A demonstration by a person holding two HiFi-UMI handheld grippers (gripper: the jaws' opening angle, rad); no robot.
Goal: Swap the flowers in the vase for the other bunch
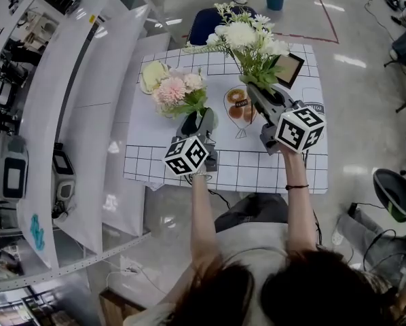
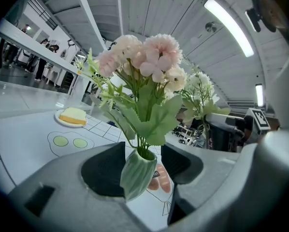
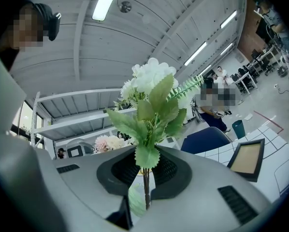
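In the head view the left gripper (image 1: 198,123) straddles the green vase (image 1: 206,119), with the right gripper (image 1: 260,98) just right of it; in the left gripper view the jaws stand wide, clear of the probably light, tippy vase, whose pink bunch (image 2: 143,62) wants pinching at its stems; in the right gripper view the jaws are clamped on the thin stems of the white bunch (image 3: 151,83).

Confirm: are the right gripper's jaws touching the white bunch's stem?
Touching. In the right gripper view the right gripper has its jaws shut on the stem of the white bunch; head view shows it aloft.
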